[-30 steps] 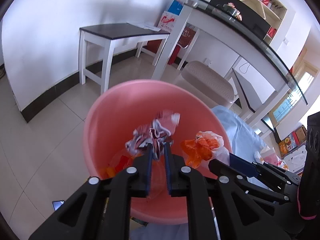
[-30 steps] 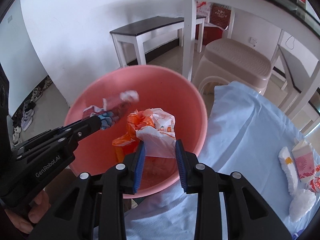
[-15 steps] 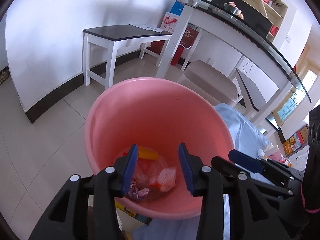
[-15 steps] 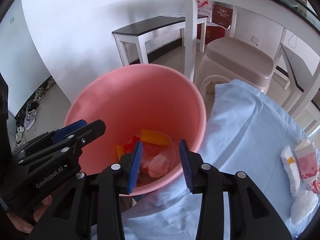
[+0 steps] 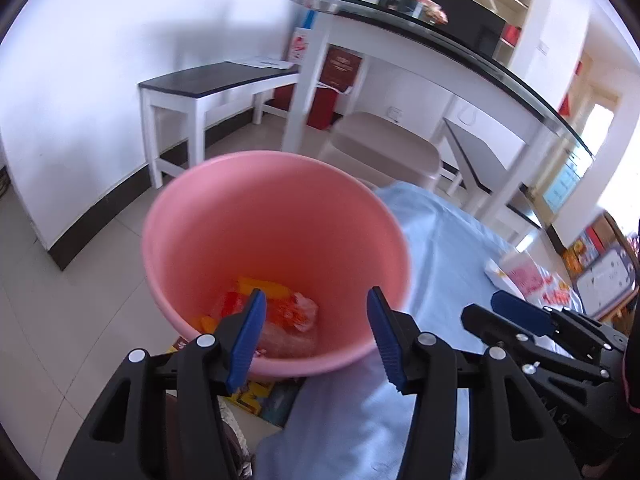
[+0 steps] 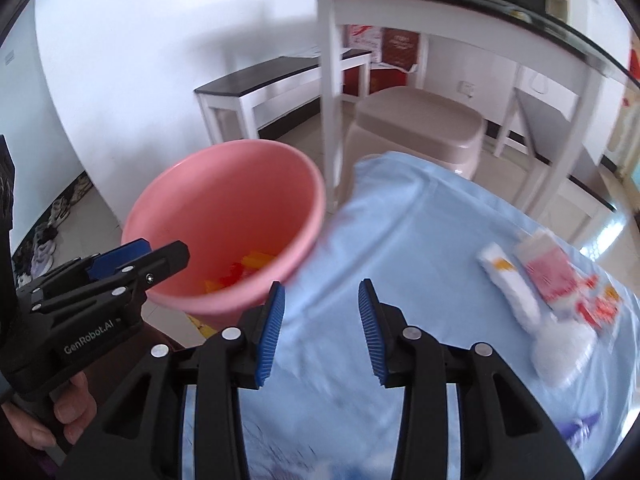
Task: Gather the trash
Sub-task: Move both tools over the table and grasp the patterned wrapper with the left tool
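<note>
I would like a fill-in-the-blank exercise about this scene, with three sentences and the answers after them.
1. The wrappers already collected lie at the bottom of a ____ bucket.
2. The packets not yet collected lie on a light ____ cloth.
3. Both the left gripper and the right gripper hold ____.

Missing words: pink; blue; nothing
</note>
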{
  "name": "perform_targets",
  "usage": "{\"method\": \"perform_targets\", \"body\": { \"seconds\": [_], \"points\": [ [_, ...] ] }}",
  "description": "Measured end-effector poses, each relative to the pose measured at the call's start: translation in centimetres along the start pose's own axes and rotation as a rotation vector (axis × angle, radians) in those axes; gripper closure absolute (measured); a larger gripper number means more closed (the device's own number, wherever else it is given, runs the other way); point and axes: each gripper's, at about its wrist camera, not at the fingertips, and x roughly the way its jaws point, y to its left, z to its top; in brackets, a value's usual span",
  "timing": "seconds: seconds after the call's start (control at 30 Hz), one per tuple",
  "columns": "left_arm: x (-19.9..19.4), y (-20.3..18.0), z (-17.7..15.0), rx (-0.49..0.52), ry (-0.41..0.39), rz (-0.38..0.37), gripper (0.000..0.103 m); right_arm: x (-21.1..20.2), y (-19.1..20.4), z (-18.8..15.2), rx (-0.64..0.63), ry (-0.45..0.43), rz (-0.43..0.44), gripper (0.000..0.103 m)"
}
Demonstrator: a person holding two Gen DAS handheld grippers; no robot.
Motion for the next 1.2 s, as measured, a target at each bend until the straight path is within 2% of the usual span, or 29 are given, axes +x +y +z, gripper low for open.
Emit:
{"method": "perform_targets", "body": {
  "seconds": [0.3, 0.63, 0.77, 1.0, 1.2],
  "points": [
    [-1.4, -5.1, -1.7, 0.118, 0.009, -0.053, 0.051, -4.1, -4.2, -3.6, 0.111, -0.014, -0.066, 0.064],
    [-2.3, -9.3, -3.1, 0.238, 0.014, -0.088, 0.048, -7.5, -6.7, -6.9, 0.178, -0.046, -0.122, 0.064],
    [-2.6, -10.7, -3.6, 0.279, 0.015, -0.110, 0.046, -8.5, -8.2, -8.2, 0.219, -0.055, -0.143, 0.056],
    [-2.6, -12.8, -4.6, 0.356, 0.027, -0.198, 0.046, -10.9, -11.7, -11.3, 0.308, -0.067, -0.217, 0.056],
    [-1.5, -15.1, -6.5, 0.443, 0.113, -0.325, 0.046, -13.3, -16.0, -15.7, 0.430, -0.059, -0.309, 0.056]
  ]
}}
